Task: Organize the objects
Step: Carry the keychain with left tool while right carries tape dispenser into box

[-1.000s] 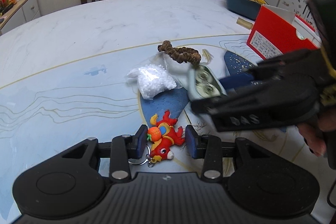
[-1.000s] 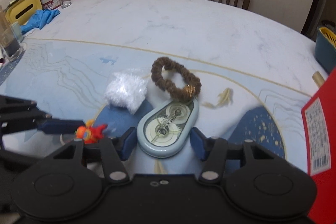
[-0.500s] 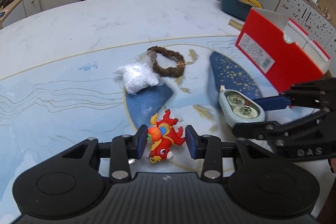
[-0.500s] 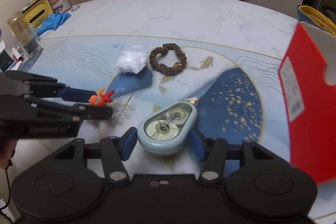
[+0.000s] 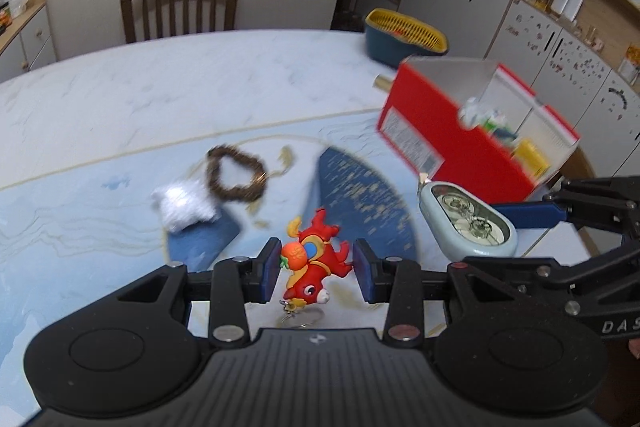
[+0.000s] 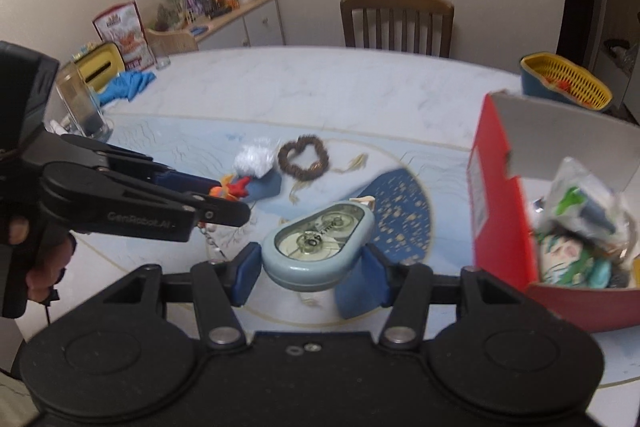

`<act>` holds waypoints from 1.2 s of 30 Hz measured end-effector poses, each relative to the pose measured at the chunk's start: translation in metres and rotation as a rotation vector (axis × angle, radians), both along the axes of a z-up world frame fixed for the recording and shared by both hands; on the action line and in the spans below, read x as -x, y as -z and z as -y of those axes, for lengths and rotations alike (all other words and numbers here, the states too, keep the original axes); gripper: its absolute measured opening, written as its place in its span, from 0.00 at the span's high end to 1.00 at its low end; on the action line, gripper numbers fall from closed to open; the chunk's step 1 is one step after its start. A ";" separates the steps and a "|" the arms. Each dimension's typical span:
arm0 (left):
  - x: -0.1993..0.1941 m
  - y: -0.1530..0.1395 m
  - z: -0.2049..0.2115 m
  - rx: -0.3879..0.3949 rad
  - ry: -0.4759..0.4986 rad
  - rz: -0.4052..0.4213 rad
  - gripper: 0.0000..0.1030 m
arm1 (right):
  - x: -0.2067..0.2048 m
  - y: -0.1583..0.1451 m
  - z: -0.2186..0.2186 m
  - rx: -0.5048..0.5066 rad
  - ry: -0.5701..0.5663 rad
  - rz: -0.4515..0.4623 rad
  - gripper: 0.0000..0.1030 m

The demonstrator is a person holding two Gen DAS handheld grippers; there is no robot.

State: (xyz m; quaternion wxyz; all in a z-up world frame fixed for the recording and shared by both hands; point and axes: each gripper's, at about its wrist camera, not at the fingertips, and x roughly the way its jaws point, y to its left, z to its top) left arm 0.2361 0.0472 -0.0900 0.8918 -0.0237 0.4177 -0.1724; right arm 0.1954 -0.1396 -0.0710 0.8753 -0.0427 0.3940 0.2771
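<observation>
Right wrist view: red box (image 6: 502, 203) open, packets and small toys inside; yellow-rimmed basket (image 6: 566, 81) behind. Left gripper (image 5: 316, 269) clamps red toy keychain (image 5: 314, 263) above table (image 5: 160, 87); right gripper (image 6: 312, 265) clamps pale blue case (image 6: 318, 247) beside box. "GenRobot.AI" printed on left gripper.

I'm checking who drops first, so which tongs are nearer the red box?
Right. The right tongs, shut on the pale blue case, are beside the red box. The left tongs, holding the red keychain toy, are farther away.
</observation>
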 end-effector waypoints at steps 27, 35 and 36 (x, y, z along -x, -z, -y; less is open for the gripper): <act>-0.060 -0.053 0.183 0.061 0.117 0.043 0.63 | -0.032 -0.033 0.175 0.004 0.167 0.116 0.48; -0.081 -0.042 0.236 0.030 0.147 0.008 0.63 | -0.062 -0.020 0.227 0.028 0.218 0.107 0.48; -0.084 -0.040 0.242 0.026 0.150 -0.004 0.63 | -0.066 -0.017 0.232 0.033 0.223 0.102 0.48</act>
